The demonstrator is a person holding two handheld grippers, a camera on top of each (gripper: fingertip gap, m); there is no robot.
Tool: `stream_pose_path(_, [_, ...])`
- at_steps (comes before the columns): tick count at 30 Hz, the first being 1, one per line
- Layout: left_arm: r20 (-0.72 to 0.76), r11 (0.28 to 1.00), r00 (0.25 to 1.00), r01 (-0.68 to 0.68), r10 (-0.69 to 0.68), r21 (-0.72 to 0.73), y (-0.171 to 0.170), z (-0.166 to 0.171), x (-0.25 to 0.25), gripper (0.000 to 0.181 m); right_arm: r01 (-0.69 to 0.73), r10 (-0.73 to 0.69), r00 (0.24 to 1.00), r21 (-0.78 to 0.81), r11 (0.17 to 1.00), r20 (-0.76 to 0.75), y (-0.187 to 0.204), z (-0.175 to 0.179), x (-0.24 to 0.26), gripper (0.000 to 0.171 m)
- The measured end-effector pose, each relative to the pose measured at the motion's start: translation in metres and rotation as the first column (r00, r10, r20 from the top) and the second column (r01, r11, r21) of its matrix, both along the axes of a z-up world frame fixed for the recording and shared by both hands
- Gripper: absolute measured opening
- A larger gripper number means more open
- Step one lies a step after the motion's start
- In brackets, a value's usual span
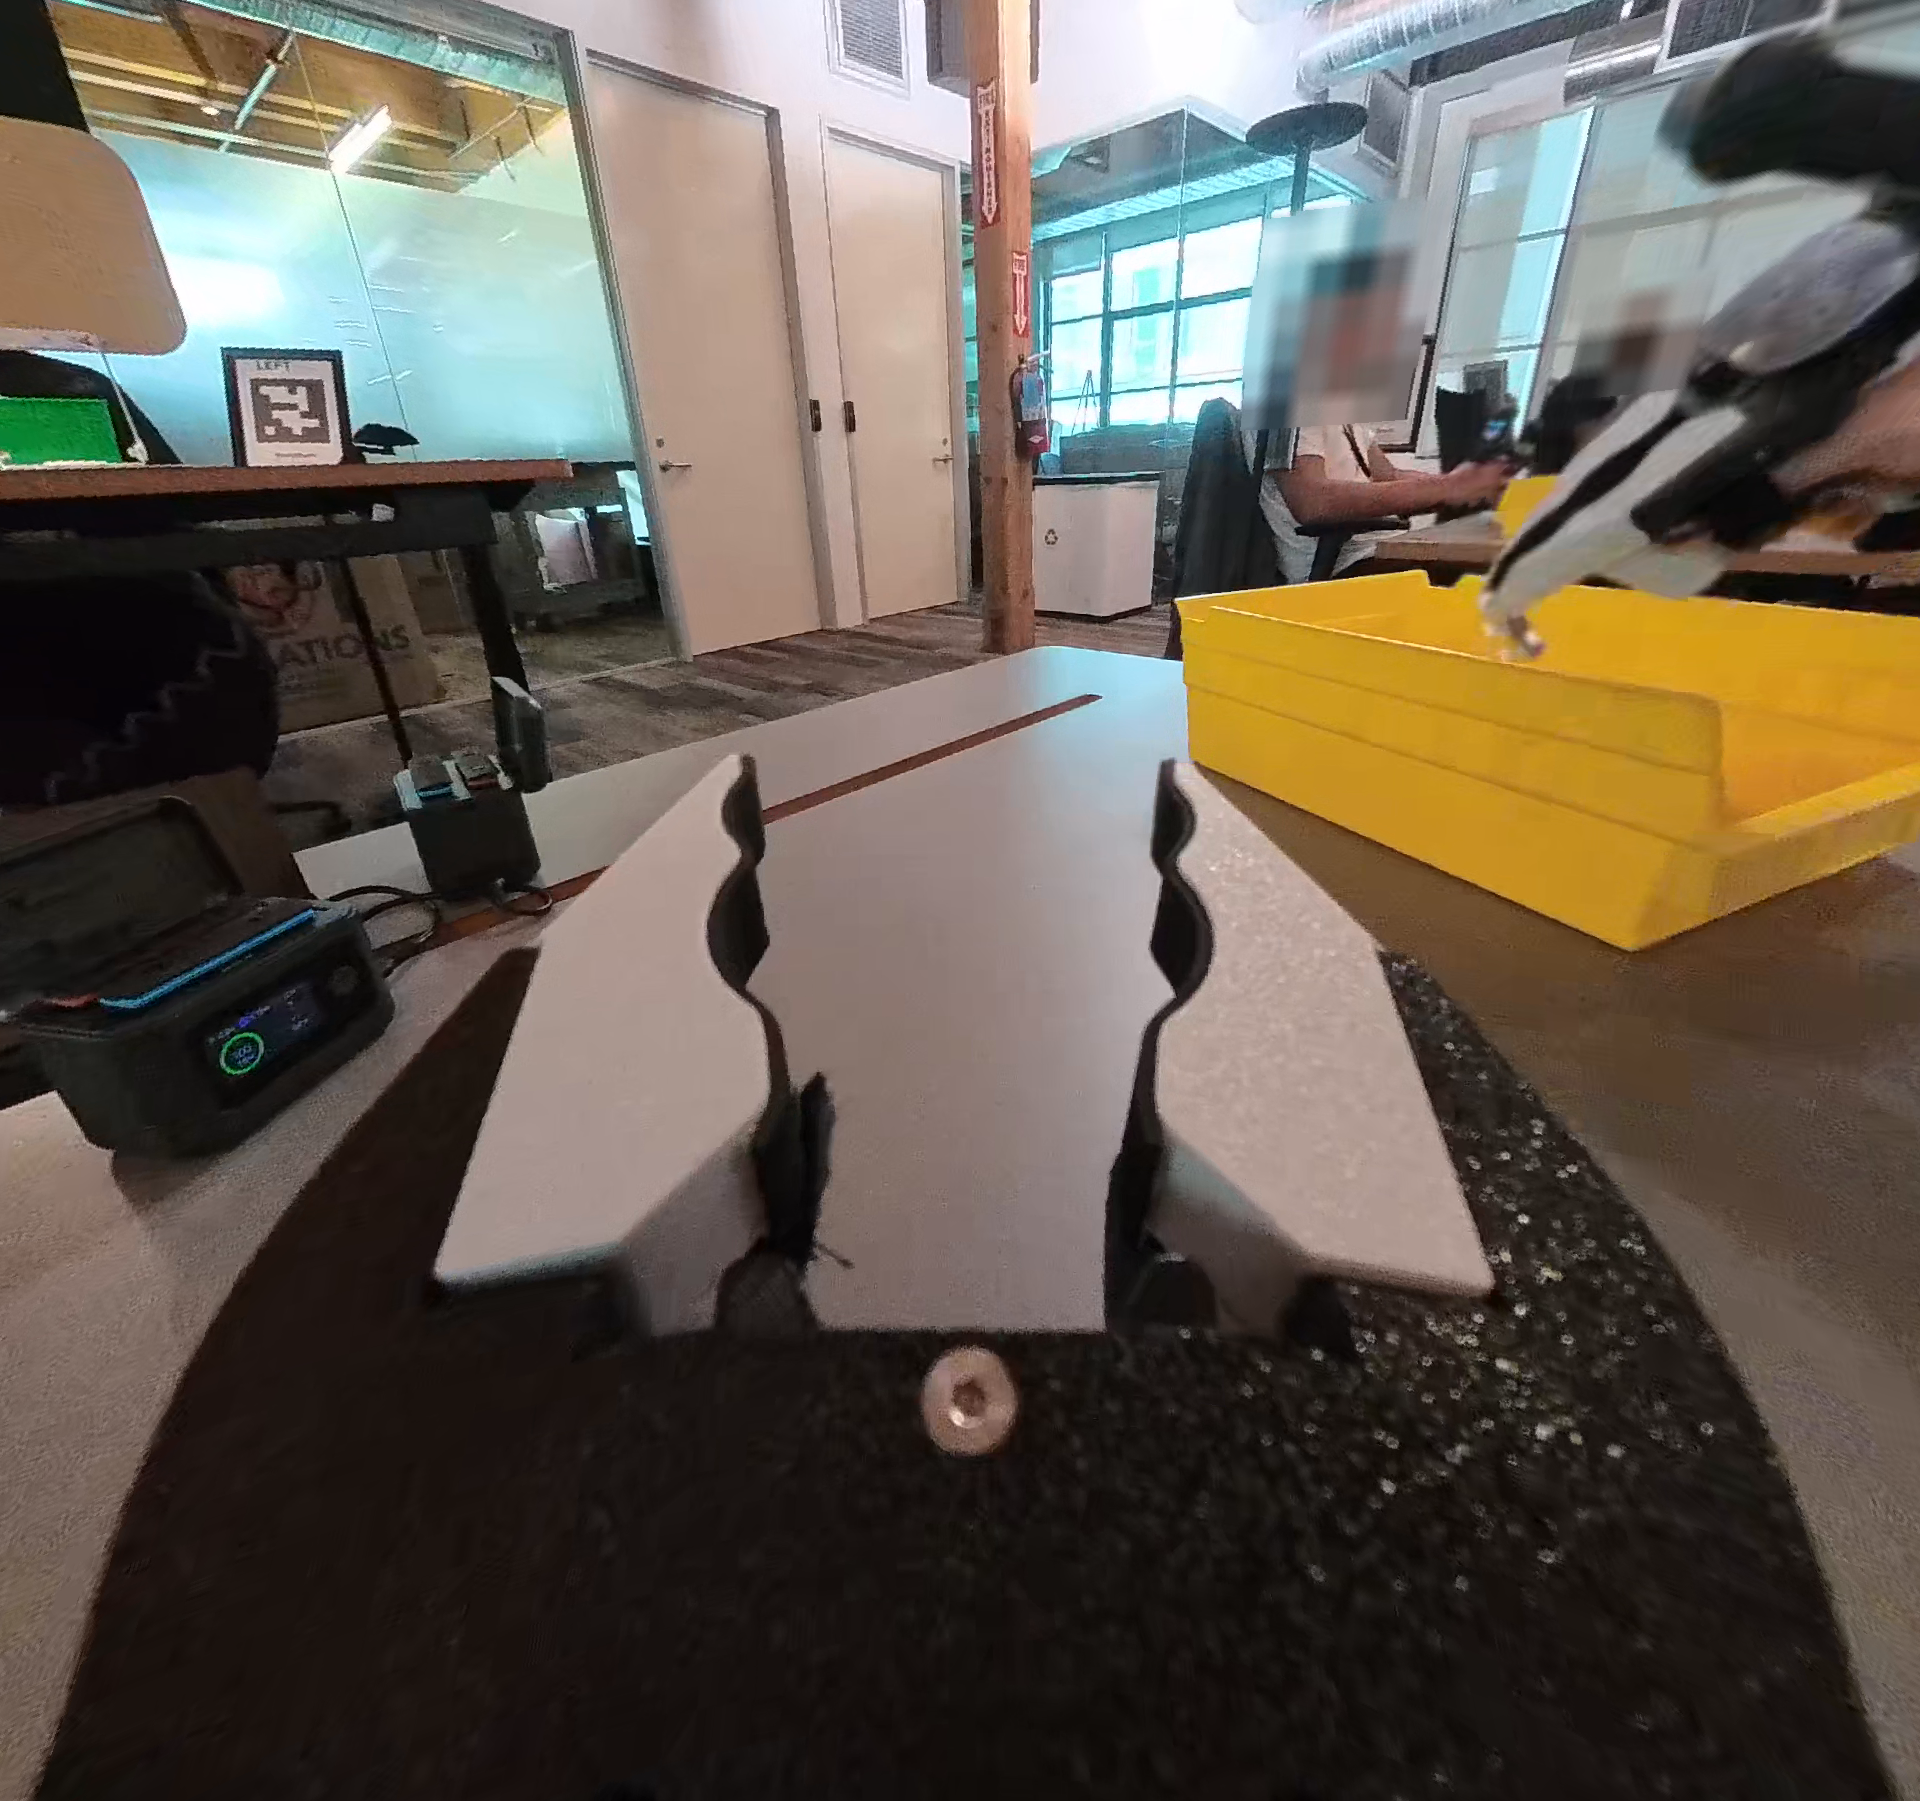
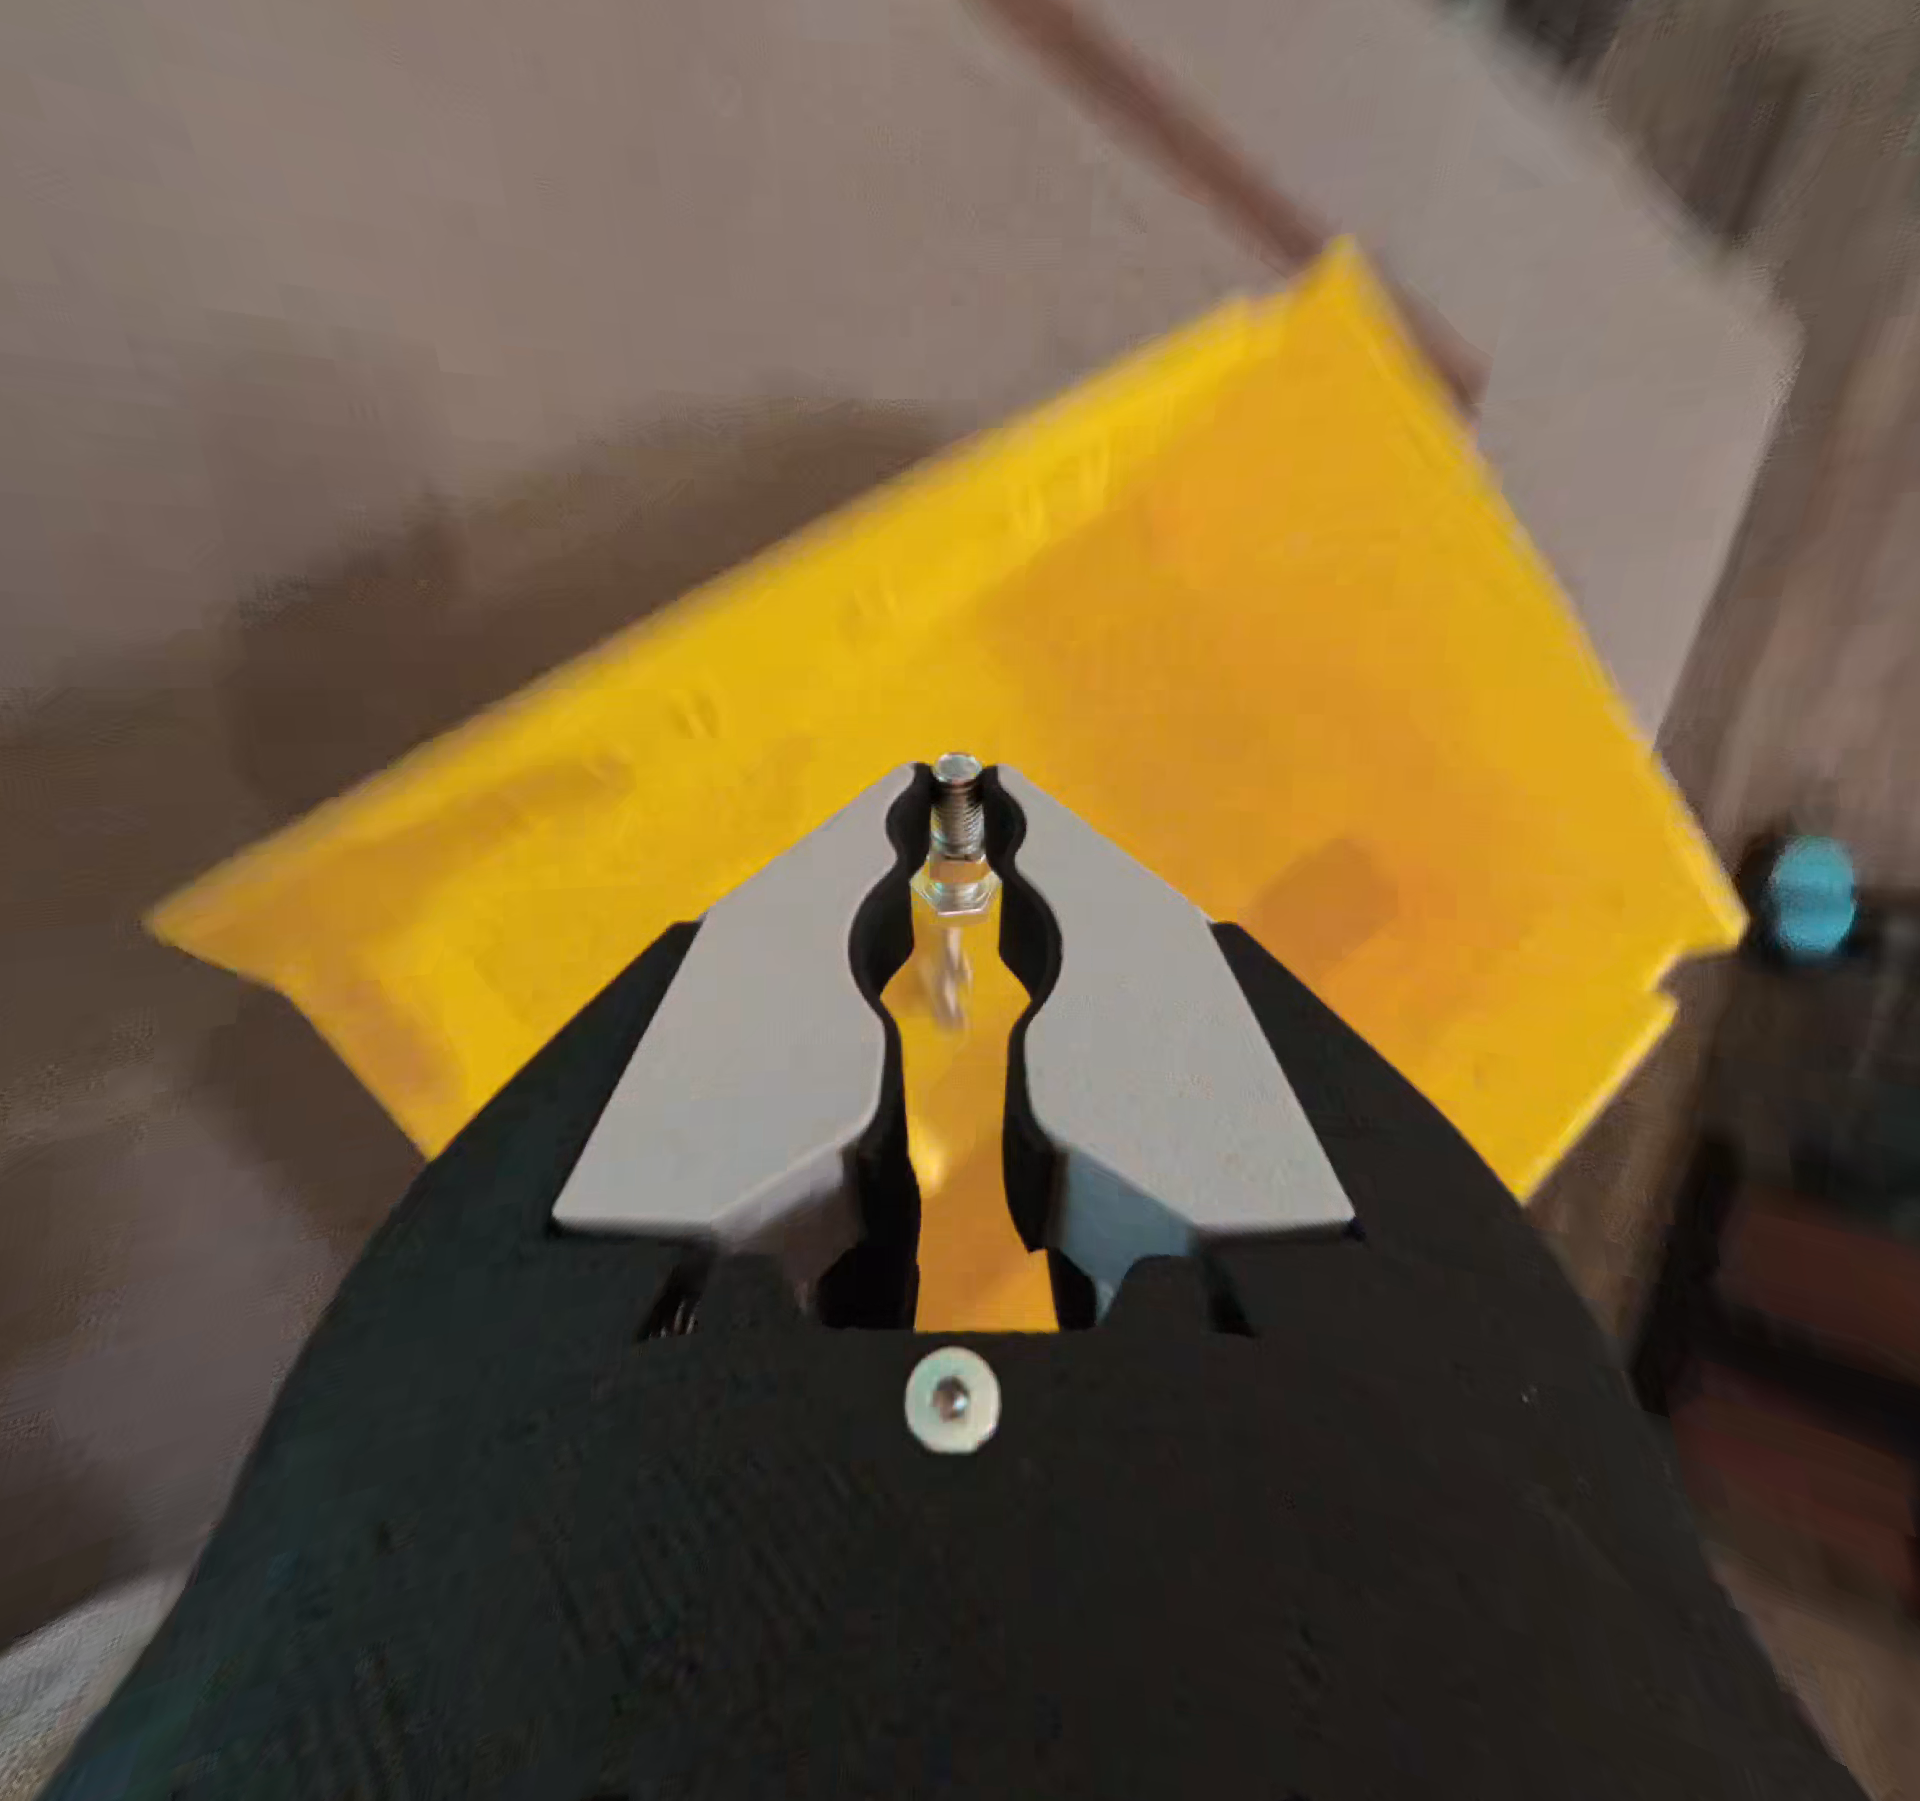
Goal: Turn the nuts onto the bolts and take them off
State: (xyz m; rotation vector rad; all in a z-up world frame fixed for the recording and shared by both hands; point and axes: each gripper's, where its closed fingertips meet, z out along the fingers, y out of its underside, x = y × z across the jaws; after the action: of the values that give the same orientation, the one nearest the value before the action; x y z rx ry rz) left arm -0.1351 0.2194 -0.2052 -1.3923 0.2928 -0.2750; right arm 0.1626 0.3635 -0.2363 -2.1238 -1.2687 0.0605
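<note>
The right claw (image 2: 957,795) is pinching a small bolt (image 2: 957,816) at its very tips, the fingers (image 2: 769,1003) drawn in until only the bolt's width is keeping them apart. A nut (image 2: 952,891) is sitting on the threads, close under the grip. The claw is hanging over the yellow bin (image 2: 1299,608), tilted down into it, and the picture around it is blurring.

From where I am standing, the pick-up looks to be what is in hand: bolt and nut are coming out of the bin as a pair. The next move is calling for the other claw to come over and take one part, so the nut can be turned off. That will be fiddly, since the nut is lying so near the gripping tips.

The left claw (image 1: 961,785) is waiting low over the desk (image 1: 935,1024), its fingers (image 1: 644,972) spread wide and holding nothing. The bin (image 1: 1455,785) is sitting on the desk to its right, nearby.

As for the bin's contents, I cannot tell much: its floor is showing mostly bare yellow, with one blurred metallic streak under the right claw that might be another piece.
</note>
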Motion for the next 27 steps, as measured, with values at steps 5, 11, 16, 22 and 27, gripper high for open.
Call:
stream_pose_path(5, [0.007, 1.0, 1.0, 0.011, -0.011, -0.01, 0.002, -0.001, 0.002, 0.072, 0.091, -0.018, 0.961, -0.251, 0.964, 0.277, 0.015, -0.068, 0.051, 0.008])
stream_pose_path(11, [0.016, 1.0, 1.0, -0.012, 0.012, -0.021, 0.003, -0.003, -0.003, 0.076, 0.162, -0.156, 0.987, -0.163, 0.973, 0.049, 0.022, -0.048, 0.034, 0.032])
stream_pose_path(16, [0.016, 0.996, 0.998, -0.067, 0.068, -0.062, 0.009, -0.011, -0.01, 0.077, 0.097, 0.087, 0.86, 0.328, 0.94, -0.503, -0.025, 0.078, -0.073, 0.03])
stream_pose_path(22, [-0.004, 0.991, 0.993, -0.117, 0.117, -0.07, 0.001, -0.018, -0.009, 0.059, -0.072, 0.426, 0.651, 0.507, 0.859, -0.629, -0.085, 0.062, -0.206, 0.016])
stream_pose_path(27, [-0.055, 0.988, 0.99, -0.134, 0.131, -0.072, 0.001, -0.02, -0.007, 0.051, 0.051, 0.491, 0.582, 0.632, 0.773, -0.648, -0.077, 0.034, -0.252, 0.003])
